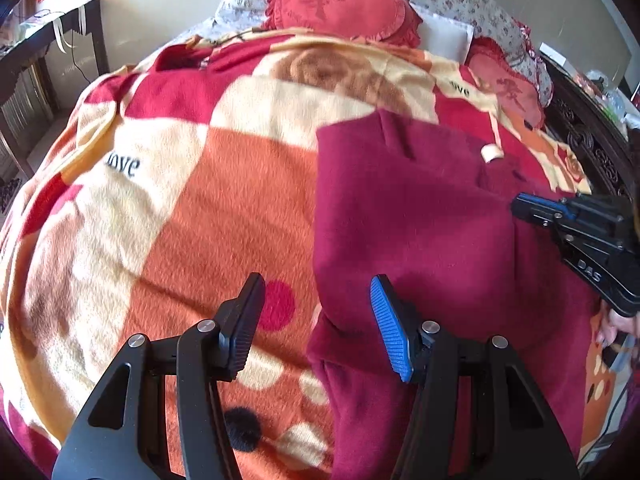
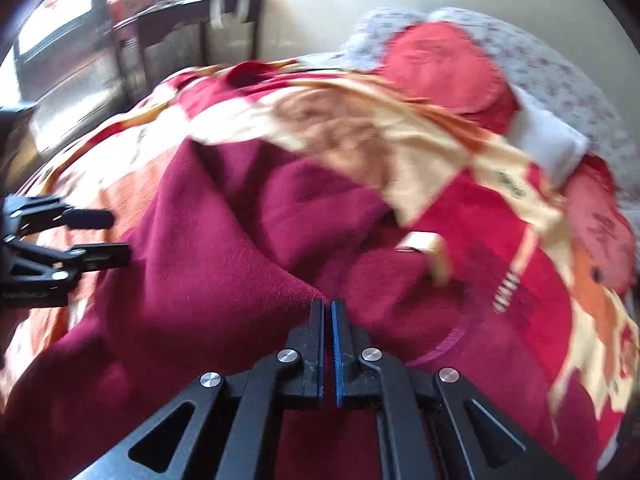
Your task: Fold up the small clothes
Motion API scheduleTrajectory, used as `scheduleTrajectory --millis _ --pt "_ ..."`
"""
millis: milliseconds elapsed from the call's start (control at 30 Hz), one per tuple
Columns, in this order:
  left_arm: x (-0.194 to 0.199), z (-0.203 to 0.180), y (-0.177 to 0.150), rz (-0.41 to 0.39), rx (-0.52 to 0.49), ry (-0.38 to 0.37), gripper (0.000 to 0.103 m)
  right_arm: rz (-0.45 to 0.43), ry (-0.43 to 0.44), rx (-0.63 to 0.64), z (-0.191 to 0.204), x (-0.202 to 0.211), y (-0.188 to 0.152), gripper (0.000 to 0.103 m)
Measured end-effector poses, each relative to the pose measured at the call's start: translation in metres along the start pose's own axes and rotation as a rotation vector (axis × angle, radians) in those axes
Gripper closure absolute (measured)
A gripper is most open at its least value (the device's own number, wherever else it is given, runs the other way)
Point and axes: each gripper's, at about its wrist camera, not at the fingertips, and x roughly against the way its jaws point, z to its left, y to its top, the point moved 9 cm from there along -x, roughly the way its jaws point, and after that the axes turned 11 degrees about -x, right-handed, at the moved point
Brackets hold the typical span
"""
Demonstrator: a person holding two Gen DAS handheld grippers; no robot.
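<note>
The garment [image 1: 420,216] is a matt, dark red fleece with a soft, slightly napped surface; a small cream fabric label [image 1: 491,155] sits on it. Under it, the blanket [image 1: 192,200] is a fuzzy plush cloth in orange, cream and red. The left gripper [image 1: 318,320] is matt black plastic with shiny metal rivets and ribbed pads, one blue. The pillows [image 1: 340,4] look like red woven cloth with frilled edges

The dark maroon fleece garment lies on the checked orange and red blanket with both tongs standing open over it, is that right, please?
Not quite: only the left tongs stand open. The right tongs are shut, as the right wrist view shows. The dark maroon fleece garment does lie on the checked orange and red blanket.
</note>
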Motion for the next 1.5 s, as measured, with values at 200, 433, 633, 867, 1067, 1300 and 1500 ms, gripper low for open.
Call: scheduleTrajectory --millis 200,433,633,867,1067,1300,1500 --pt "0.001 -0.013 0.012 -0.011 -0.001 -0.012 0.048 0.005 0.009 -0.139 -0.01 -0.014 -0.003 0.099" --pt "-0.009 -0.044 0.009 -0.012 -0.1 -0.024 0.048 -0.022 0.018 -0.283 -0.031 0.039 -0.042 0.098" --pt "-0.024 -0.053 -0.001 0.052 -0.131 -0.005 0.048 0.045 0.037 -0.417 -0.069 0.04 -0.074 0.099" --pt "-0.007 -0.051 0.01 0.024 -0.082 -0.034 0.048 -0.118 -0.434 -0.459 -0.193 0.106 -0.049 0.007" --pt "-0.002 -0.055 0.01 0.025 -0.114 -0.02 0.048 0.088 -0.448 -0.444 -0.237 0.062 -0.077 0.071" --pt "-0.008 -0.059 0.013 0.033 -0.098 -0.037 0.048 0.029 -0.65 -0.783 -0.339 0.135 -0.153 0.069" --pt "-0.01 -0.07 0.015 0.036 -0.094 -0.056 0.048 -0.077 -0.468 -0.85 -0.33 0.16 -0.15 0.039"
